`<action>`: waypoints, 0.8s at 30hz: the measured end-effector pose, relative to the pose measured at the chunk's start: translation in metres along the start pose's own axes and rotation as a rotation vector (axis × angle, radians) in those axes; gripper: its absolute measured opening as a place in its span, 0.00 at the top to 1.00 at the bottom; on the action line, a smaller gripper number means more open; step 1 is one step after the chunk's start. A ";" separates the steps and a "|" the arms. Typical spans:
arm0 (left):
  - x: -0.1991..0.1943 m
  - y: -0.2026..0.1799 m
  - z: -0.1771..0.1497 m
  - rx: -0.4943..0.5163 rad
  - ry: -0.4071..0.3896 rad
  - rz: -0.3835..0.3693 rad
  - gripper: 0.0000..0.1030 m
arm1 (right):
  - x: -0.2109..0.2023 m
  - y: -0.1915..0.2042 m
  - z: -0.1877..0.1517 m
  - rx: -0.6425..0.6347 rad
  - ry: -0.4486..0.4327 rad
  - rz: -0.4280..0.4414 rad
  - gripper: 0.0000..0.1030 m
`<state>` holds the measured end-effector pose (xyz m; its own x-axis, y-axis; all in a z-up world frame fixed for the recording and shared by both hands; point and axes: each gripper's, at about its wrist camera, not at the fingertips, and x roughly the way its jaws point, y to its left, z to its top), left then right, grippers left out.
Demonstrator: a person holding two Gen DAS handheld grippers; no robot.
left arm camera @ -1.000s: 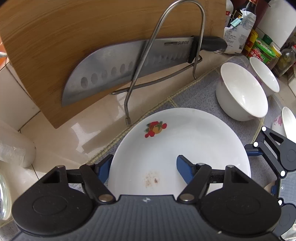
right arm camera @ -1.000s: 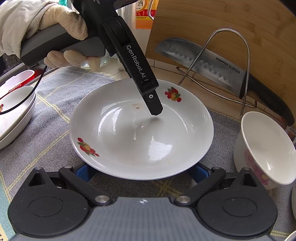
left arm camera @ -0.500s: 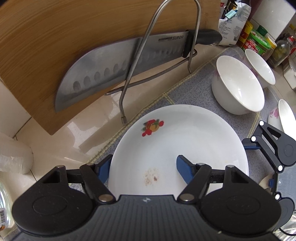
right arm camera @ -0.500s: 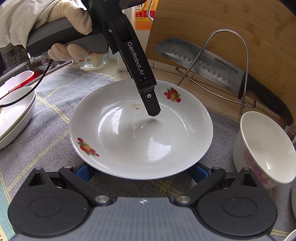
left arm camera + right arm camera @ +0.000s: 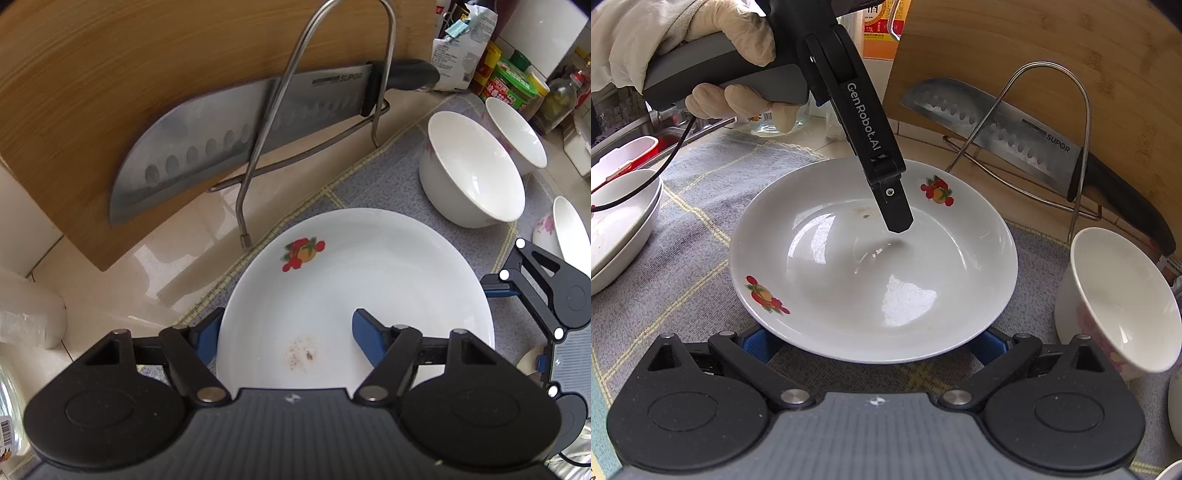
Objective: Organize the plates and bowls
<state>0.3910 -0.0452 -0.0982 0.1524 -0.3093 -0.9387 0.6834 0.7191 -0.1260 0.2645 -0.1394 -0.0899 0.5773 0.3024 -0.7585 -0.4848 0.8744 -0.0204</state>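
From the left wrist, almost nothing has changed over the last second: the left gripper (image 5: 287, 328) hangs in the same spot above the plate (image 5: 369, 280), with only a slight tilt of the view against the cutting board (image 5: 129, 74) and knife (image 5: 229, 133). Its jaws stand apart, astride the plate's near-left rim, one finger outside it and one over the inside; neither pad visibly presses. So the lift has probably not begun. The plate lies flat on the grey cloth (image 5: 388, 177), just beside the wire rack (image 5: 258, 166), with two white bowls (image 5: 476, 173) near its far-right side. It is white and shallow, printed with fruit, and carries a brownish speck of residue (image 5: 303, 352).

From the right wrist, the picture also matches the earlier ones. The right gripper (image 5: 875, 347) is spread wide at the plate's near edge, fingertips tucked partly under the rim, gripping nothing. A gloved hand (image 5: 738, 62) holds the left gripper, whose visible finger hovers just above the glossy inside of the plate.
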 end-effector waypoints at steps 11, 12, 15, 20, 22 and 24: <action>-0.002 0.000 -0.006 0.007 0.004 -0.009 0.30 | -0.001 -0.001 0.000 -0.009 0.005 -0.003 0.00; -0.002 0.000 -0.006 0.007 0.005 -0.013 0.30 | -0.001 -0.001 0.000 -0.010 0.004 -0.001 0.00; -0.002 0.002 -0.005 0.005 0.004 -0.019 0.30 | -0.001 -0.002 -0.001 -0.010 0.002 0.004 0.00; 0.000 0.002 -0.005 0.013 0.006 -0.019 0.30 | 0.000 -0.005 -0.002 0.012 0.008 0.021 0.00; 0.001 0.001 -0.004 0.015 0.006 -0.019 0.29 | -0.001 -0.004 -0.002 0.009 0.008 0.016 0.00; 0.001 0.001 -0.004 0.019 0.007 -0.020 0.29 | -0.002 -0.001 -0.001 -0.006 0.004 0.005 0.00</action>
<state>0.3889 -0.0422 -0.1004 0.1337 -0.3194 -0.9381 0.6997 0.7008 -0.1389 0.2631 -0.1418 -0.0892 0.5717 0.3053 -0.7615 -0.4920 0.8704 -0.0204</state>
